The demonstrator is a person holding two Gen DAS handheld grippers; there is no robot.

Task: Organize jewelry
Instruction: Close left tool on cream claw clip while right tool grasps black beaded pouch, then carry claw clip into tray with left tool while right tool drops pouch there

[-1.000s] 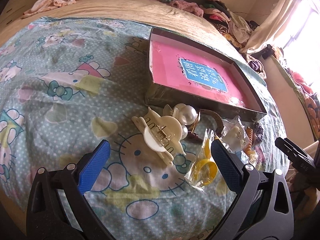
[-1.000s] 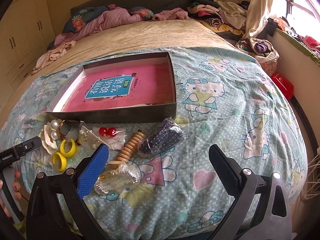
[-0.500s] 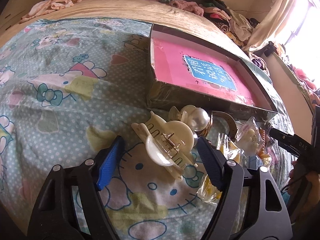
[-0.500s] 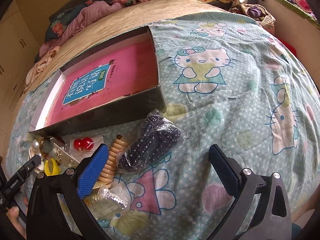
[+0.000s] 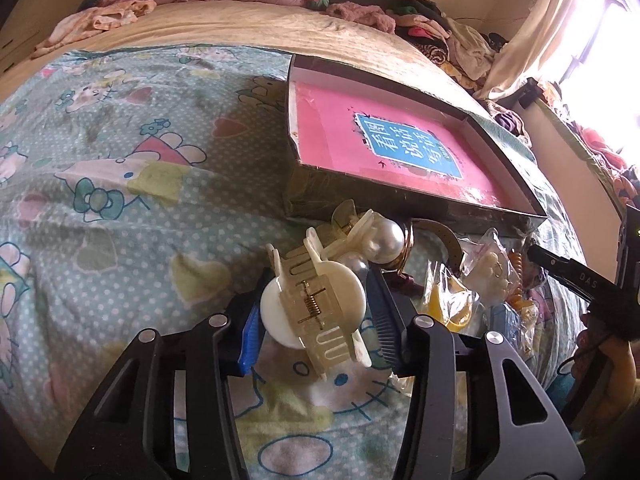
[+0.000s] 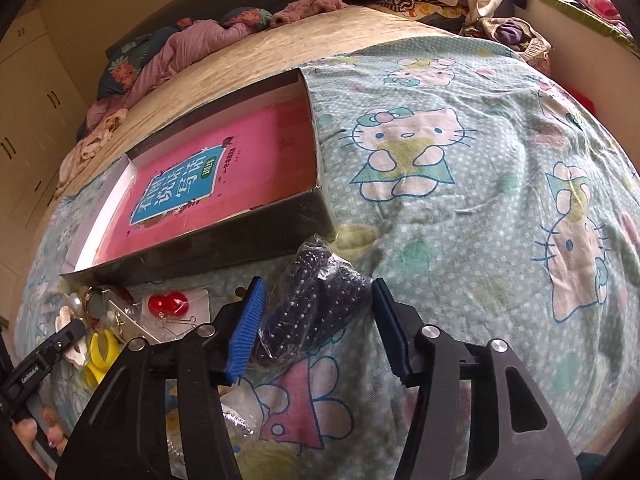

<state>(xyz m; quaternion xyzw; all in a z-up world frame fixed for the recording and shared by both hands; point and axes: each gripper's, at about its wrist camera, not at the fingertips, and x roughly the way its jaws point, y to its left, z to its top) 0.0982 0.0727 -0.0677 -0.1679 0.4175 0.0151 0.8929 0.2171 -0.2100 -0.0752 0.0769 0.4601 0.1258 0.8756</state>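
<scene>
A cream hair claw clip (image 5: 316,312) lies on the cartoon-cat sheet. My left gripper (image 5: 316,292) is closing around it, and both blue pads (image 5: 250,336) touch its sides. In the right wrist view a clear bag of dark beads (image 6: 316,308) lies between the closing jaws of my right gripper (image 6: 318,284). The left pad leans on the bag, while the right pad (image 6: 390,336) stands just off it. A shallow dark box (image 5: 400,204) holding a pink book sits right behind both.
Between the grippers lie a pearl clip (image 5: 384,236), bagged yellow rings (image 5: 448,304), red earrings on a card (image 6: 168,304) and more small bags. Crumpled clothes and bedding (image 6: 192,48) are heaped at the bed's head. The bed's right edge drops off by the window.
Both grippers went from wide open to narrow. The left one closed in on the claw clip. The right one came down and forward over the bead bag, then drew in.
</scene>
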